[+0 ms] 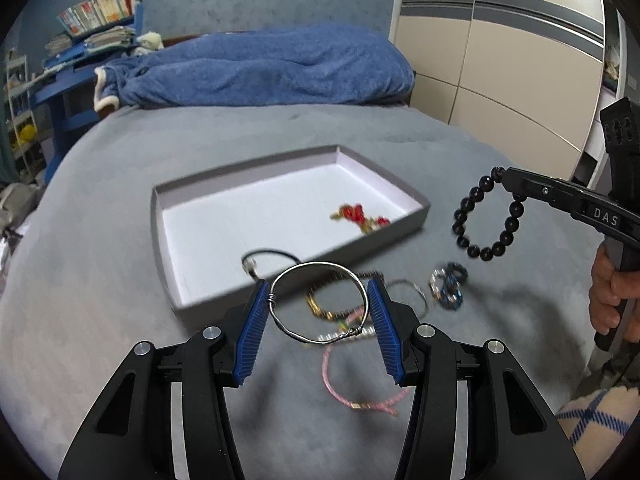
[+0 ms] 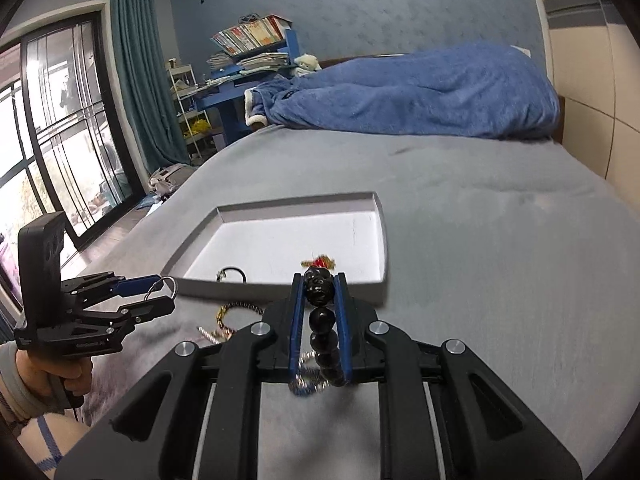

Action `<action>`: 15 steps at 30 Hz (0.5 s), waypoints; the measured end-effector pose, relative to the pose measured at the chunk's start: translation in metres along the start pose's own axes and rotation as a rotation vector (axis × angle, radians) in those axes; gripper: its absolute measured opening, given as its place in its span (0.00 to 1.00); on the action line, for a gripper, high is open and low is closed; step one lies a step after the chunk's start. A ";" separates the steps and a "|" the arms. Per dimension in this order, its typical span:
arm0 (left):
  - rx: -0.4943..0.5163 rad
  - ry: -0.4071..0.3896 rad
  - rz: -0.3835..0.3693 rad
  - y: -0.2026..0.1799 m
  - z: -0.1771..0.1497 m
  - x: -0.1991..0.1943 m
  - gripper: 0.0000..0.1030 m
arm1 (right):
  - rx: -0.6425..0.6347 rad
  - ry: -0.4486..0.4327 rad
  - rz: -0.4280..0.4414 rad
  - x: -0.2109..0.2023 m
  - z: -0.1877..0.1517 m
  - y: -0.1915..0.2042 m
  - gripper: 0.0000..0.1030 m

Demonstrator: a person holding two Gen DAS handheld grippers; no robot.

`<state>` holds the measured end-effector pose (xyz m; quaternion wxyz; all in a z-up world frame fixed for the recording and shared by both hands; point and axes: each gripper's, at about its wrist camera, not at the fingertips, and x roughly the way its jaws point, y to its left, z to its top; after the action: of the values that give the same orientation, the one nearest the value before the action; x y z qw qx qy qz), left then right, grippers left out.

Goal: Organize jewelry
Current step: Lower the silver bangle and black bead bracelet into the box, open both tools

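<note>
A shallow grey tray [image 1: 160, 240] with a white floor lies on the grey bed; it also shows in the right wrist view [image 2: 382, 248]. Inside lie a red and gold piece [image 1: 356, 216] and a black cord bracelet [image 1: 272, 258]. My left gripper [image 1: 318, 296] is shut on a silver wire bangle [image 1: 320, 304], held above the tray's near edge. My right gripper [image 2: 319, 284] is shut on a black bead bracelet [image 2: 320, 300], which hangs to the right of the tray [image 1: 486, 220]. Loose pieces lie on the bed: a gold and brown chain [image 1: 320, 312], a pink cord [image 1: 352, 396], a blue and silver bracelet [image 1: 448, 286].
A blue blanket [image 1: 260, 68] is heaped at the far end of the bed. A wardrobe [image 1: 500, 52] stands at the right. A blue desk with books [image 2: 248, 64] and a large window [image 2: 48, 140] are at the left.
</note>
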<state>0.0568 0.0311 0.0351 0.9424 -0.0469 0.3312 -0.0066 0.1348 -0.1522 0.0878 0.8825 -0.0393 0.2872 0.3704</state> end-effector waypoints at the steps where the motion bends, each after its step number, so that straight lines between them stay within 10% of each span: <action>1: 0.000 -0.003 0.006 0.001 0.003 0.001 0.50 | -0.005 -0.002 0.004 0.003 0.005 0.001 0.14; 15: -0.060 -0.007 0.085 0.032 0.036 0.034 0.50 | -0.075 -0.007 0.065 0.050 0.051 0.034 0.14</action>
<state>0.1057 0.0643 0.0389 0.9411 -0.0612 0.3297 0.0434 0.1641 -0.0811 0.1080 0.8690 -0.0619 0.2709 0.4095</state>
